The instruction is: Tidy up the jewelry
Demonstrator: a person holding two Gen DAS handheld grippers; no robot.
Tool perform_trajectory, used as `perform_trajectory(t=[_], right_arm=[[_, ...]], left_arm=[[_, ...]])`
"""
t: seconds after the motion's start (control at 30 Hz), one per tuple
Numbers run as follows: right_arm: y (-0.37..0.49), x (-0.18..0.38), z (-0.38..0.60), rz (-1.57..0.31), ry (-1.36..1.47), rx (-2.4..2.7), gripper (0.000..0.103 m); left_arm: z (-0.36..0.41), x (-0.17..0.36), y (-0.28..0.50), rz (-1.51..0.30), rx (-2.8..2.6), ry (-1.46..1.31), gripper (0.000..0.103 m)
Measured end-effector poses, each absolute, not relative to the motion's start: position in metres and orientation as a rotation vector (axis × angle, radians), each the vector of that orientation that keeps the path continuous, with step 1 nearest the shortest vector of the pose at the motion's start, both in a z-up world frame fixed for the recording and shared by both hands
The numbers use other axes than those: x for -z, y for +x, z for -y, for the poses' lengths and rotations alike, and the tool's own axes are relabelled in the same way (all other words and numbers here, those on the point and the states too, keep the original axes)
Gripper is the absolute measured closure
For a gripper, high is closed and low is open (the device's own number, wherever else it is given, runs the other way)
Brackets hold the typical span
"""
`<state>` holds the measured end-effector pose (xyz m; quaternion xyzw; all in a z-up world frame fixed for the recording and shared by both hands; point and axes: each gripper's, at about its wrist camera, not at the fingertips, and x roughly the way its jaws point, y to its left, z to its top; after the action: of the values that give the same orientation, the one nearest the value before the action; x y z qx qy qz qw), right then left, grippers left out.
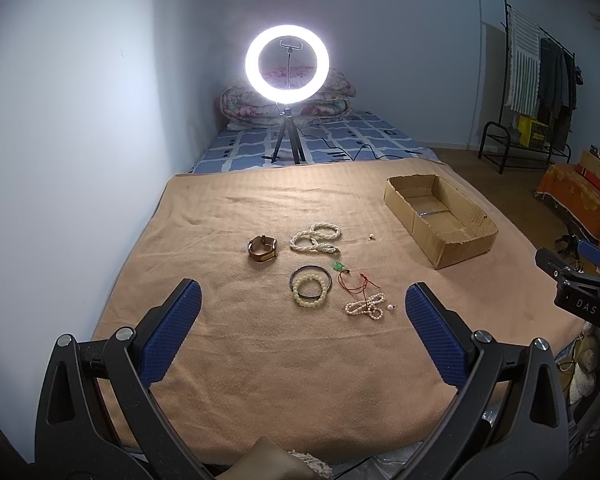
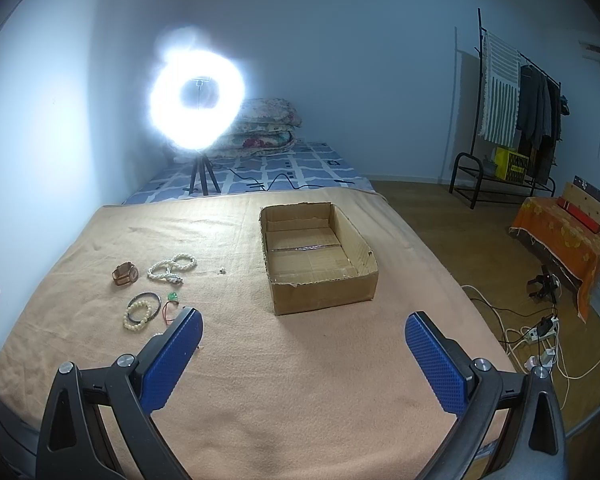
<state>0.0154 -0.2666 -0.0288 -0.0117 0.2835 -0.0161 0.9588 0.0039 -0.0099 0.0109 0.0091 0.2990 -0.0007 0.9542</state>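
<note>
Both tools gape empty over blanket, jewelry beside cardboard box

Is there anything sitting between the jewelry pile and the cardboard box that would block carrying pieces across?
Nothing visible blocks it. Between the white pearl bead strands and the open brown cardboard box lies only bare tan blanket, apart from one tiny loose pearl earring. The box looks empty, and both grippers are open.

One watch, one pearl necklace, one black bangle, one bead bracelet, one green pendant on red cord, one small pearl strand, two loose beads, one box.
</note>
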Motion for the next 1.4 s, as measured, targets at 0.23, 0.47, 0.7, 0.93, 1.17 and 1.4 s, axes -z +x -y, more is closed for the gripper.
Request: perform_trajectory(t=[0.23, 0.47, 0.7, 0.93, 1.17, 1.4], right_arm=[[0.015, 0.028, 0.267, -0.576, -0.022, 0.033, 0.001], [0.015, 0.029, 0.268, -0.577, -0.023, 0.032, 0.001], [0.016, 0.029, 0.268, -0.577, -0.020, 0.032, 0.001], [0.016, 0.028, 0.267, -0.578, -0.020, 0.028, 0.001], [0.020, 0.029, 0.264, -0.589, -0.017, 0.023, 0.001], [0.026, 0.032, 0.258, -0.606, -0.016, 0.005, 0.003]], left_arm=[[0.010, -0.011, 0.005, -0.606, 0.001, 0.019, 0.000], [0.009, -0.011, 0.005, -0.605, 0.001, 0.018, 0.000], [0.009, -0.011, 0.005, -0.604, 0.001, 0.018, 0.000], [0.009, -0.009, 0.004, -0.604, 0.001, 0.019, 0.000], [0.002, -0.008, 0.010, -0.613, -0.010, 0.014, 0.000], [0.001, 0.001, 0.015, -0.627, -0.030, 0.012, 0.000]])
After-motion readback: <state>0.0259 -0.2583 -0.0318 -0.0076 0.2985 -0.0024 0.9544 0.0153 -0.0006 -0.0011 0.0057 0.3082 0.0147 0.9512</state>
